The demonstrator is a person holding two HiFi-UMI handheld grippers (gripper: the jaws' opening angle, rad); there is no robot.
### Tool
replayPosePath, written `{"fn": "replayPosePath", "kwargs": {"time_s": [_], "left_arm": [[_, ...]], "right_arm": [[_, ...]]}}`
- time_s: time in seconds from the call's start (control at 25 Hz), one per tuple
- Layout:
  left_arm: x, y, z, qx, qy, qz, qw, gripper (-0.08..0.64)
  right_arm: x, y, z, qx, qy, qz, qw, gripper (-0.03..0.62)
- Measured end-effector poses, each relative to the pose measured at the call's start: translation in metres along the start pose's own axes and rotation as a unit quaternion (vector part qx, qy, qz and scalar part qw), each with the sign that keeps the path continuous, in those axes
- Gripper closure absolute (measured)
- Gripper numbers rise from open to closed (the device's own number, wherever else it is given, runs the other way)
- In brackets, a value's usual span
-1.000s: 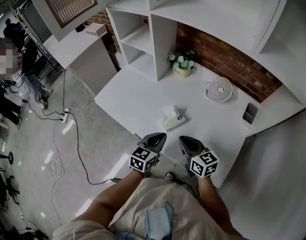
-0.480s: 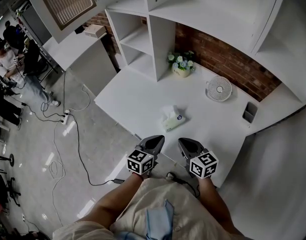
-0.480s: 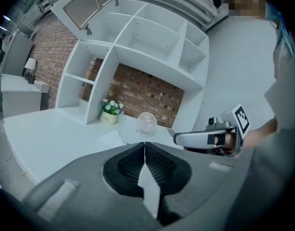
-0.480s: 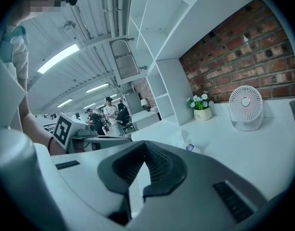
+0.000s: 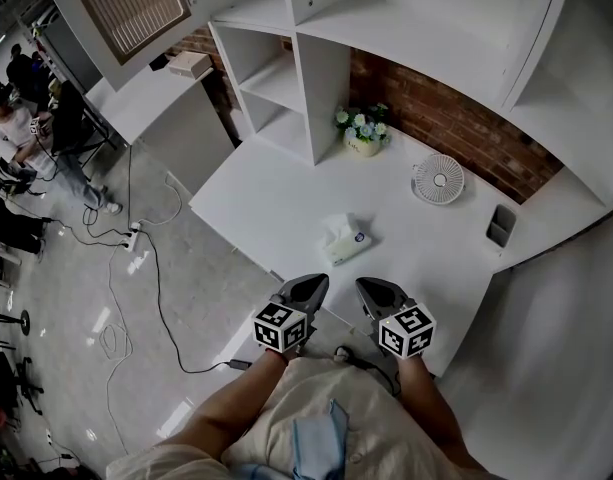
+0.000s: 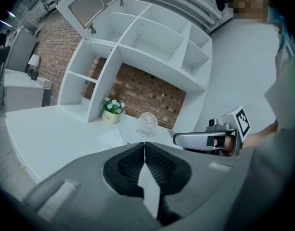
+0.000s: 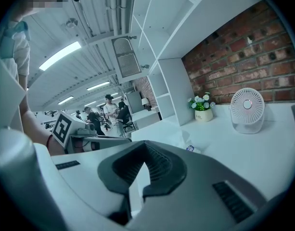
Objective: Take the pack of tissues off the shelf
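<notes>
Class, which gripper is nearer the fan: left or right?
Right. The right gripper is nearer the person than the fan and slightly to its left; the left gripper is beside it, farther left.

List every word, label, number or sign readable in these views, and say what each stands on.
No text reads clearly.
Small white flower pot: dark print on its front, too small to read.
White soft tissue pack: round blue logo, too blurred to read.
Left gripper and right gripper: black-and-white square marker patterns, no letters.
</notes>
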State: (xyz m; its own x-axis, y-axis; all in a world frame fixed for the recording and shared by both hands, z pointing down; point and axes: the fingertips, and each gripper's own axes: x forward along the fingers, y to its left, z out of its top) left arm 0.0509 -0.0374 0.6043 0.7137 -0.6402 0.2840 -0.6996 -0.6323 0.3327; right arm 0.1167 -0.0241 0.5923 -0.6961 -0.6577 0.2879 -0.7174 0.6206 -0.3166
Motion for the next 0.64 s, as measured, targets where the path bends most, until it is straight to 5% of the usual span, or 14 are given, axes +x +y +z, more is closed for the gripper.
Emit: {"fn": "replayPosePath", "kwargs": {"time_s": [0.64], "left_arm": [[-0.0056,0.0027,-0.0025,-0.013,-0.001,0.002,0.9999,0.549]], "right_arm": [[0.0017,0.0036,-0.0009,0.005,-0.001,0.003,1.000,0.577]]}}
